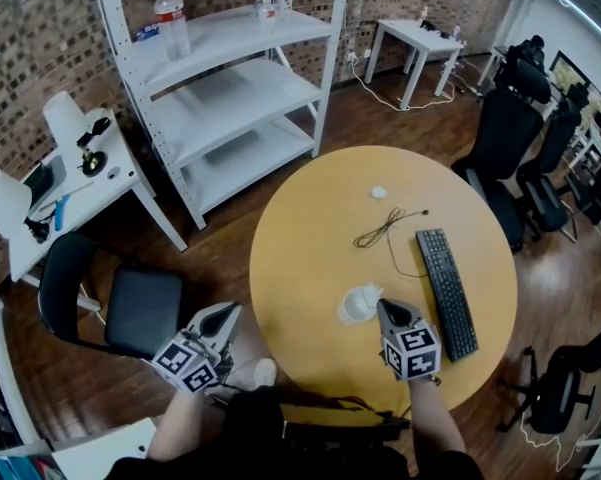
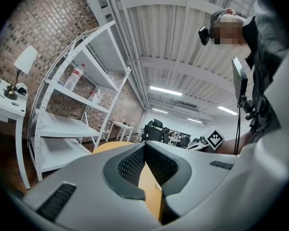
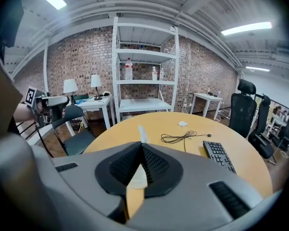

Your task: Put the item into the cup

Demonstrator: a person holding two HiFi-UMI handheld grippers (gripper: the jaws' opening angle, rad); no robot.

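A white cup [image 1: 356, 306] stands near the front of the round wooden table [image 1: 310, 238]. A thin white item [image 1: 372, 290] leans out at the cup's far right rim. My right gripper [image 1: 382, 306] sits just right of the cup, jaws shut. In the right gripper view the white item [image 3: 142, 134] rises just past the shut right gripper [image 3: 142, 146], and the cup [image 3: 137, 177] shows below it. I cannot tell whether the pads pinch the item. My left gripper [image 1: 226, 314] hangs off the table's left edge, shut and empty. In its own view the left gripper [image 2: 145, 146] points along the table.
A black keyboard [image 1: 446, 293] lies right of the cup, with a thin dark cable [image 1: 385, 226] and a small white object [image 1: 379, 192] farther back. A black chair [image 1: 140, 308] stands left of the table. Behind are white shelves [image 1: 230, 88]; office chairs [image 1: 510, 118] stand at the right.
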